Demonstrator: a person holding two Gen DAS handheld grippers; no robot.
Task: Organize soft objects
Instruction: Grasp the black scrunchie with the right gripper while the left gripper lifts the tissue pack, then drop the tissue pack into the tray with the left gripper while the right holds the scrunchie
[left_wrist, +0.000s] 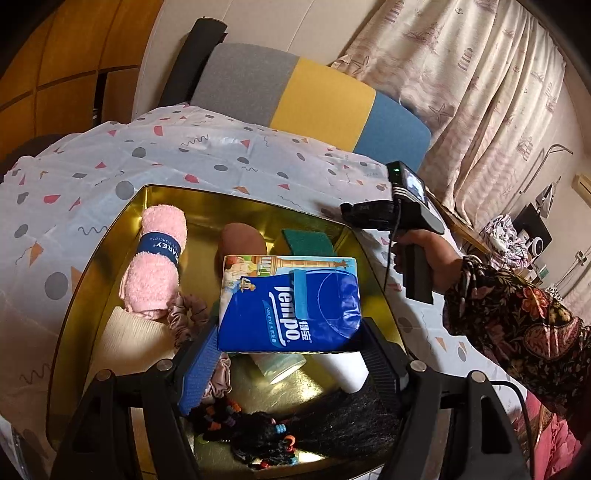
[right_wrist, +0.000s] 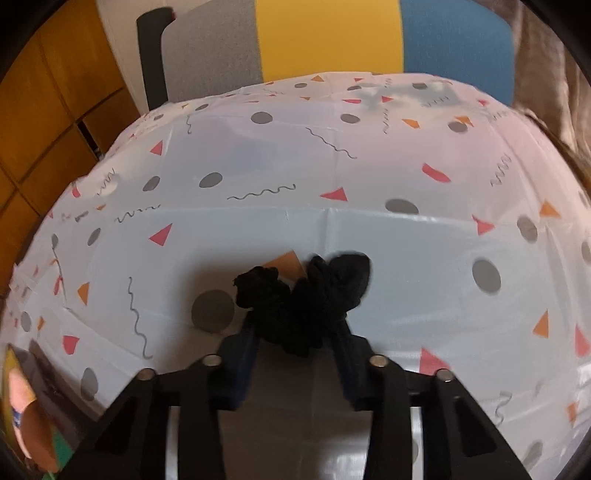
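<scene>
A blue Tempo tissue pack (left_wrist: 291, 306) sits between the fingers of my left gripper (left_wrist: 290, 326), which is shut on it just above a gold tin (left_wrist: 107, 266). Inside the tin lie a rolled pink towel (left_wrist: 159, 266), a mauve scrunchie (left_wrist: 186, 314), a beige cloth (left_wrist: 129, 339), a brown puff (left_wrist: 242, 238) and a green scouring pad (left_wrist: 308, 242). In the right wrist view my right gripper (right_wrist: 295, 323) is shut on a black scrunchie (right_wrist: 303, 295) that rests on the patterned tablecloth (right_wrist: 332, 166).
Black hair (left_wrist: 340, 421) and beaded hair ties (left_wrist: 240, 417) lie at the tin's near end, with white cylinders (left_wrist: 345, 369) under the pack. A person's hand (left_wrist: 428, 258) in a floral sleeve holds the right gripper's handle beside the tin. A grey, yellow and blue chair back (right_wrist: 325, 37) stands behind the table.
</scene>
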